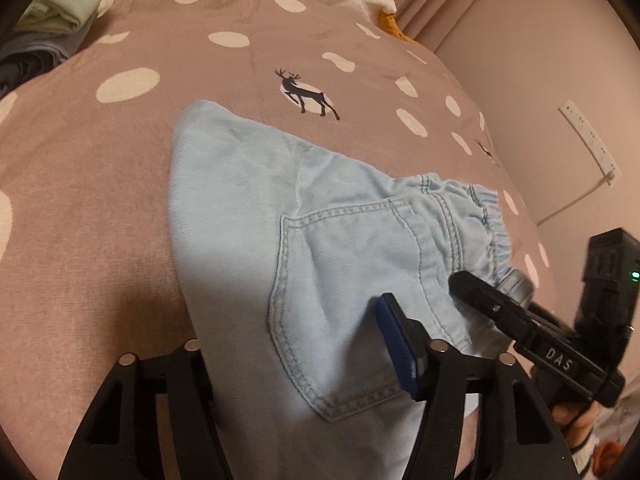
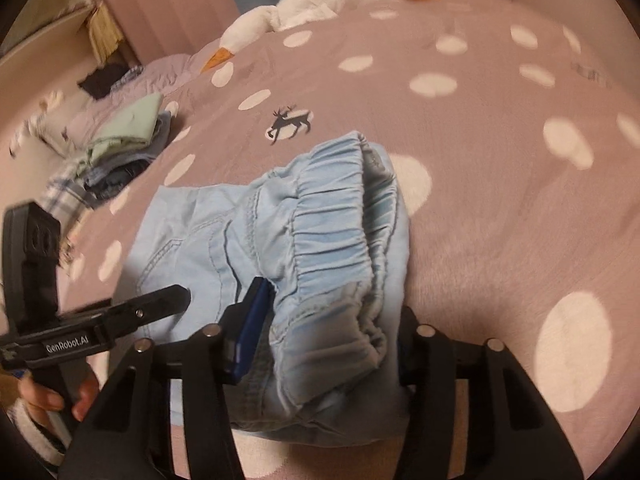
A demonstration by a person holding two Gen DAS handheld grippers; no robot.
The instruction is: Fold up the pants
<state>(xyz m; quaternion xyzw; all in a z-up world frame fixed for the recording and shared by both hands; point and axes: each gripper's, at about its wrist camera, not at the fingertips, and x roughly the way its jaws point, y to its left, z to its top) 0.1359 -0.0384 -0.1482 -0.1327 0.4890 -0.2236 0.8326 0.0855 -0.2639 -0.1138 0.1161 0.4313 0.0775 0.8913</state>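
Light blue denim pants (image 1: 256, 216) lie on the pink dotted bedspread (image 1: 80, 220), folded, back pocket up, elastic waistband at the right. My left gripper (image 1: 296, 360) straddles the near pocket part of the pants; its left finger is hidden under or behind the cloth, so its grip is unclear. My right gripper (image 2: 332, 340) has the bunched waistband (image 2: 340, 240) between its fingers; the right finger is hidden behind the cloth. The right gripper also shows in the left wrist view (image 1: 500, 308), the left gripper in the right wrist view (image 2: 160, 300).
A stack of folded clothes (image 2: 120, 144) lies at the far left of the bed. A white goose plush (image 2: 312, 4) lies at the head of the bed. A wall with a power strip (image 1: 588, 140) is on the right.
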